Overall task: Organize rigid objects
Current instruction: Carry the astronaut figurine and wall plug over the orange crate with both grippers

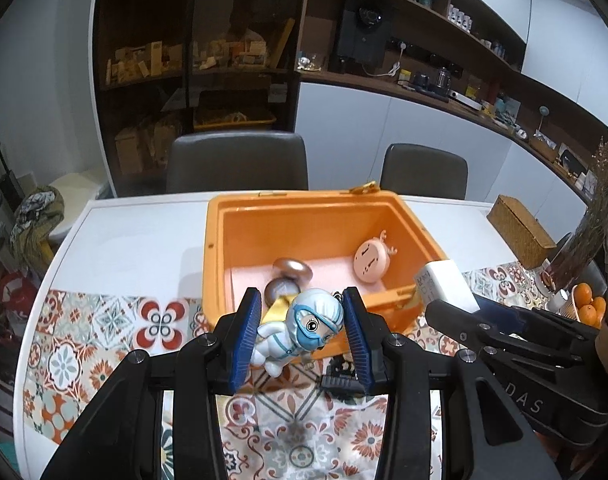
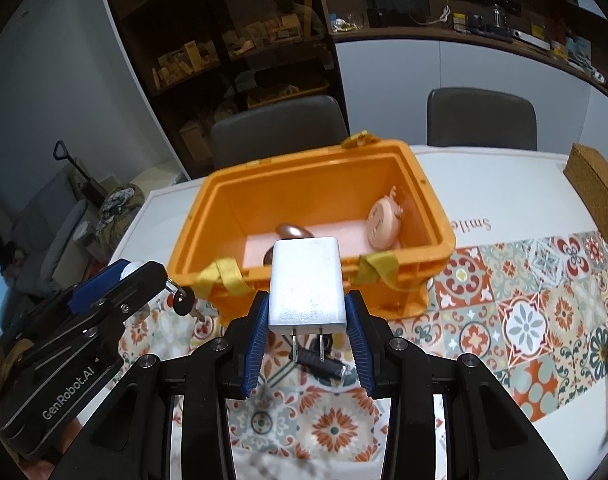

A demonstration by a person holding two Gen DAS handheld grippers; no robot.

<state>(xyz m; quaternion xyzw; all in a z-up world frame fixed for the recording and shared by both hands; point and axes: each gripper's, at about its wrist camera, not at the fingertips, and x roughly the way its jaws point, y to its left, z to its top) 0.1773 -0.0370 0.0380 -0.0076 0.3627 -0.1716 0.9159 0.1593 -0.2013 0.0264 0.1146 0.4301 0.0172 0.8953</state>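
Two grips at once here — the left gripper [image 1: 302, 334] is clamped on a small toy figure [image 1: 300, 330], white-suited with blue goggles, its head squeezed between the blue pads [image 1: 246, 332] and its body tilted down toward the lower left. A key [image 2: 183, 303] on a ring is seen dangling from that figure in the right wrist view, hanging clear of the patterned tablecloth [image 2: 524, 320]. The right gripper [image 2: 307, 340] is closed on a white plug adapter [image 2: 306, 288], held upright by its lower sides with the two metal prongs [image 2: 308, 346] pointing back toward the camera. Both loads are carried above the cloth, just in front of the orange box [image 1: 224, 240], which stands open on the white table [image 1: 136, 236]. Inside the box, on a pale pink lining, a round pink gadget [image 1: 370, 261] is leaned against the right wall, and a bronze-coloured rounded piece [image 1: 292, 269] is lying toward the near left — what it is cannot be told. Yellow straps [image 2: 224, 274] are draped over the box's near wall. A dark cable end [image 2: 322, 362] is left on the cloth below the adapter. A woven box [image 1: 520, 230] is set well to the right, and two grey chairs [image 1: 238, 160] are tucked in beyond the table.
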